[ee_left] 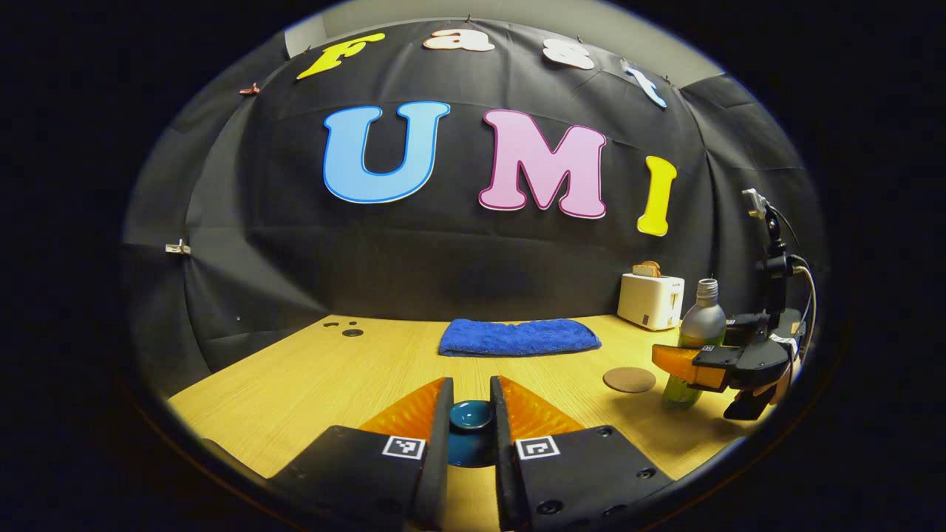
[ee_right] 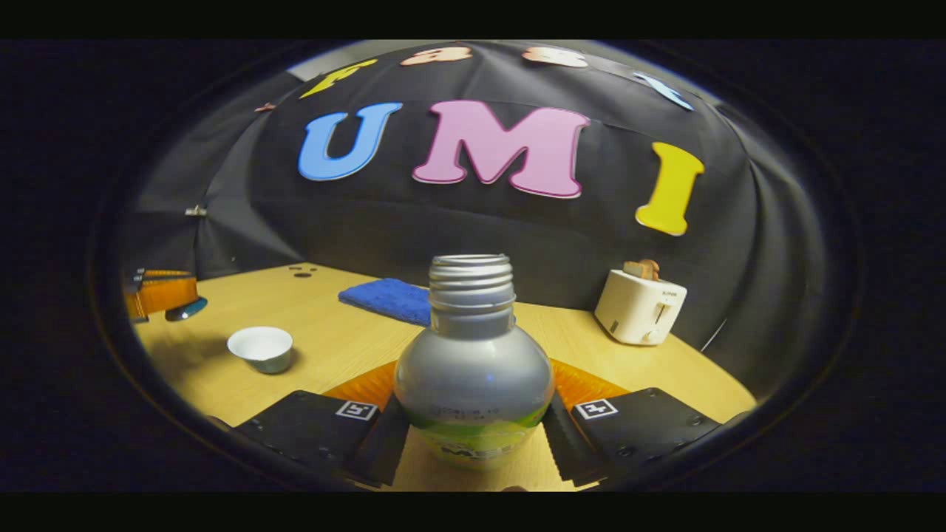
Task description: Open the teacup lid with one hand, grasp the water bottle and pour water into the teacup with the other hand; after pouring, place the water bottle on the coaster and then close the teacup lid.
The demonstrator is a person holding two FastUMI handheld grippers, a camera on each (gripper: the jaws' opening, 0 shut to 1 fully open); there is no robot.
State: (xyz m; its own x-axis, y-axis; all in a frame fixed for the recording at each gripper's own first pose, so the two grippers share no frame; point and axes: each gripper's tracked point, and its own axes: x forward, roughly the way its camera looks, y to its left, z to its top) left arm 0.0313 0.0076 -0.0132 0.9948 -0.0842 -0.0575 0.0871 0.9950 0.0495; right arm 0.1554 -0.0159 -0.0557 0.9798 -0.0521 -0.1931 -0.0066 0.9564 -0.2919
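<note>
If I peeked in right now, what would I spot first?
Probably the bottle, big and close with its cap off, squeezed between the right gripper's fingers. Next, the left gripper pinching the teacup lid and holding it up off the table, while the open white cup waits on the table's left side in the right gripper view. At the back lie a blue towel and a white toaster.

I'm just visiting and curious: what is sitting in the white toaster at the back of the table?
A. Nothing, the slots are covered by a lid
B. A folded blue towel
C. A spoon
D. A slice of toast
D: a browned slice of toast sticks up out of the top of the white toaster, while the blue towel lies flat on the table.
</note>
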